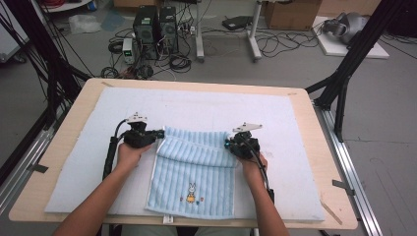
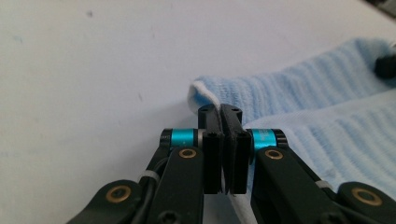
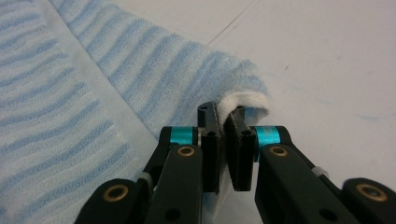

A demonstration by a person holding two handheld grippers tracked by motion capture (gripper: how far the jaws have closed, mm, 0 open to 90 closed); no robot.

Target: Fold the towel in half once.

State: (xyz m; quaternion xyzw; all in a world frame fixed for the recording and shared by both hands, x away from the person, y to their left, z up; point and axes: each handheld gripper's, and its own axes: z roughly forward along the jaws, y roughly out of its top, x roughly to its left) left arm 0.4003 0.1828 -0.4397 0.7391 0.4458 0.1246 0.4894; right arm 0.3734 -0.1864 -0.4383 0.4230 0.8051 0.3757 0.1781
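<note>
High view shows the blue towel (image 1: pixel 194 174) running lengthwise away from the person on the white mat (image 1: pixel 305 147), its far corners pinched in the closed left gripper (image 1: pixel 158 133) and right gripper (image 1: pixel 228 143), folding nearward.

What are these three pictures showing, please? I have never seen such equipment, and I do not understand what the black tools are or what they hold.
There is no robot here. A person sits at a table and holds a hand tool with two black jaws in each hand: the left gripper and the right gripper. The high view looks down from above the person. The other two pictures come from small cameras riding on each gripper, looking along its jaws. On the table lies a white mat, and on it a blue striped towel with a small rabbit picture. Its far edge is folded toward the person. Each gripper is shut on a corner of that fold: the left gripper and the right gripper.
</note>
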